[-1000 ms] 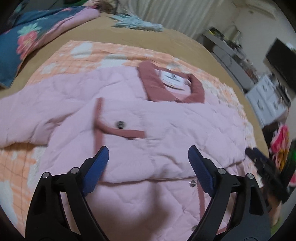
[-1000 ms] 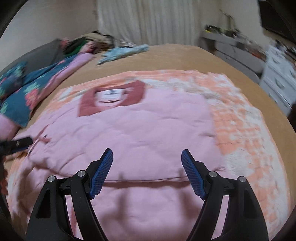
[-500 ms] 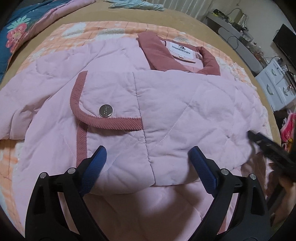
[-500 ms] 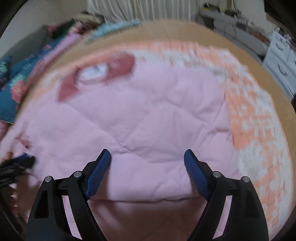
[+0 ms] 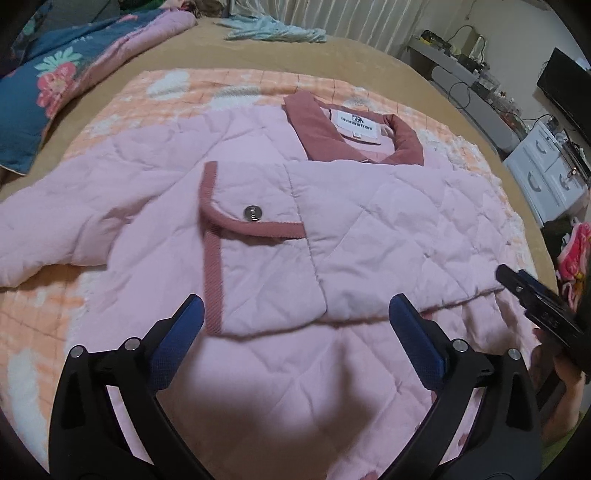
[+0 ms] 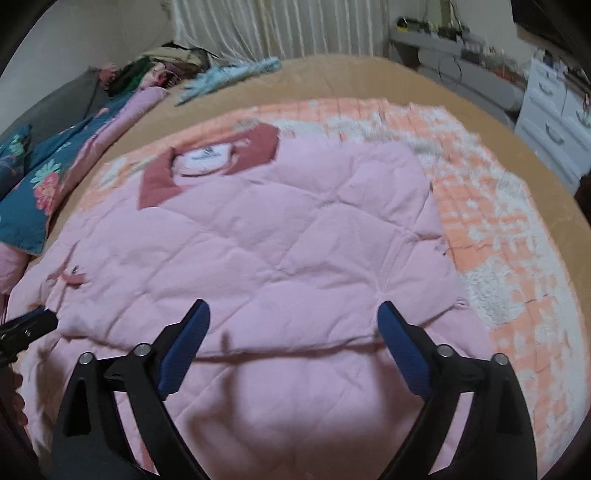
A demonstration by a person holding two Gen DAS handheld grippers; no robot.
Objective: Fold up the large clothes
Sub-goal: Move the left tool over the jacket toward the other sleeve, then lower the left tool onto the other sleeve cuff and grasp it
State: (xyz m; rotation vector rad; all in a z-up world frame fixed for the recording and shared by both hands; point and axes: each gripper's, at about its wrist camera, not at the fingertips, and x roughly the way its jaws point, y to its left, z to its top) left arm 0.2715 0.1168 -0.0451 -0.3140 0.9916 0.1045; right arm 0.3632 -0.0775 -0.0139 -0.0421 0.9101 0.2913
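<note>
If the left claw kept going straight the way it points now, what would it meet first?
Most likely the pink quilted jacket: the open left claw points at the folded-over edge with the dark pink trim. Depth is unclear, so which layer it would touch first is uncertain.

Jacket (image 5: 280, 236) spread on a blanket (image 5: 122, 110) atop the bed (image 5: 373, 59).

The jacket's collar (image 5: 369, 142) lies at the far end, its hem near; one side is folded across the body, with a snap button (image 5: 252, 213) on top left of centre, and a sleeve (image 5: 48, 229) stretches out left. A floral quilt (image 5: 44, 85) lies far left on the bed, a small garment (image 5: 273, 33) at the far edge. Drawers (image 5: 546, 173) stand right of the bed. Both grippers, left (image 5: 295, 325) and right (image 6: 293, 325), hang over the near hem, jaws apart.
</note>
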